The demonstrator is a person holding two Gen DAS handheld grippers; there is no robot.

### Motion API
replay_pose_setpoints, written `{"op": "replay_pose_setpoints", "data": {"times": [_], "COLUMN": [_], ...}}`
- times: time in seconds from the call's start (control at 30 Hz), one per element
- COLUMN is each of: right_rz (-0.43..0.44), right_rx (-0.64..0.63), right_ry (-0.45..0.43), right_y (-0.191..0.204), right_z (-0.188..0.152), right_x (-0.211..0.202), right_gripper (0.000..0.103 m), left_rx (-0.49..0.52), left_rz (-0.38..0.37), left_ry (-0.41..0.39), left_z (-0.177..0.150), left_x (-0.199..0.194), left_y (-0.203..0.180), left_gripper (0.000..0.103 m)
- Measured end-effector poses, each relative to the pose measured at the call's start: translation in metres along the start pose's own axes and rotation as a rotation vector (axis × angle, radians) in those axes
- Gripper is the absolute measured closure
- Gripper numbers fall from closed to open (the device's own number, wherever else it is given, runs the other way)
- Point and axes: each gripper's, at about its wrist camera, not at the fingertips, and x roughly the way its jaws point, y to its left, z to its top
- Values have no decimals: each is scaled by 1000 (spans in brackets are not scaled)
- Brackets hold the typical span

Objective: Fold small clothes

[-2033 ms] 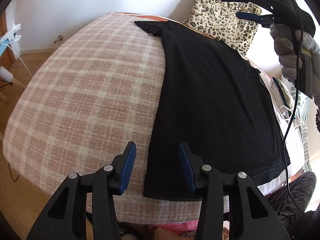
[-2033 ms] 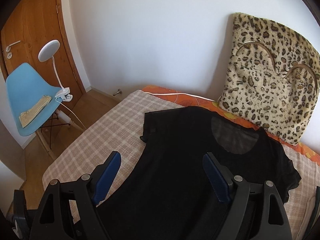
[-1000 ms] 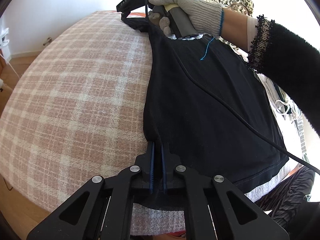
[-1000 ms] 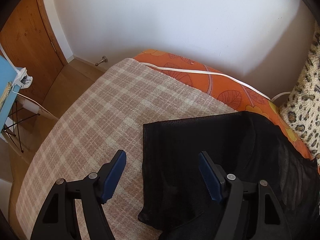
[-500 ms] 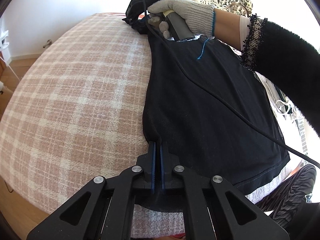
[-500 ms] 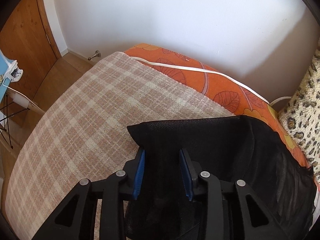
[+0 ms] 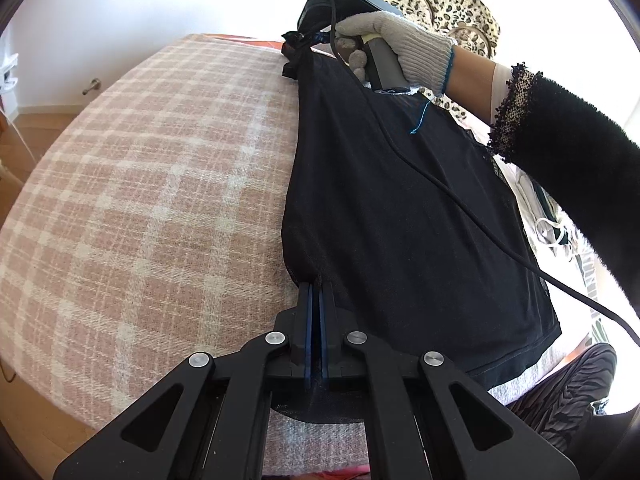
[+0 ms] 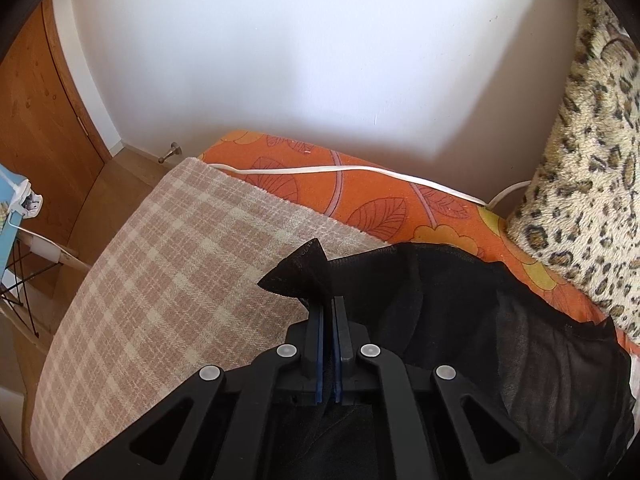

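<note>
The bed [image 7: 120,184] is covered by a pink and cream checked blanket [image 8: 160,264], which gives a broad, flat surface on which a garment can be spread and folded. An orange leaf-print sheet [image 8: 380,204] is exposed at the far edge, and a leopard-print cushion [image 8: 592,168] is propped against the wall, clear of the working area.

The black T-shirt [image 7: 400,208] is laid lengthwise along the right part of the blanket, its hem toward the person and its neck end toward the wall. One long side of it is taken up at both ends, presumably so that this edge can be carried across the body in a single lengthwise fold.

The left gripper [image 7: 316,292] is placed at the near corner, its jaws pressed together on the hem edge, apparently to anchor that end. The right gripper [image 8: 329,304] has just been closing, with cloth between its jaws; these are now clamped on the sleeve [image 8: 300,276], a pointed tuft of which sticks out beyond them. The gloved right hand [image 7: 400,48] is seen gripping its handle.
</note>
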Motion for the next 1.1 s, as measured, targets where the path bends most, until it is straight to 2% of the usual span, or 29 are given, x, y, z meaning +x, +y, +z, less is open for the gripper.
{"op": "replay_pose_setpoints", "data": {"times": [0.27,0.6,0.83,0.97,1.1], "right_rz": [-3,-39,-75,-100,-116], "right_rx": [15,38,95,165,209], "right_ry": [-39,-77,-93,-97,-74], "right_y": [-22,-62,-108,-142,-169], "right_z": [-2,-8,-31,-50,-67], "right_x": [-33,-64,-79,-83,-79], "right_gripper": [103,103,103,103,103], "left_rx": [64,129,219,291,316], "left_rz": [-43,-119,-159,-159,-163], "left_ry": [-35,-30,3,20,57], "left_z": [6,12,9,3,-3], "left_x": [-8,-5,9,18,31], "left_y": [-28,-60,-94,-114,-122], "left_gripper": [102,102,102,102,102]}}
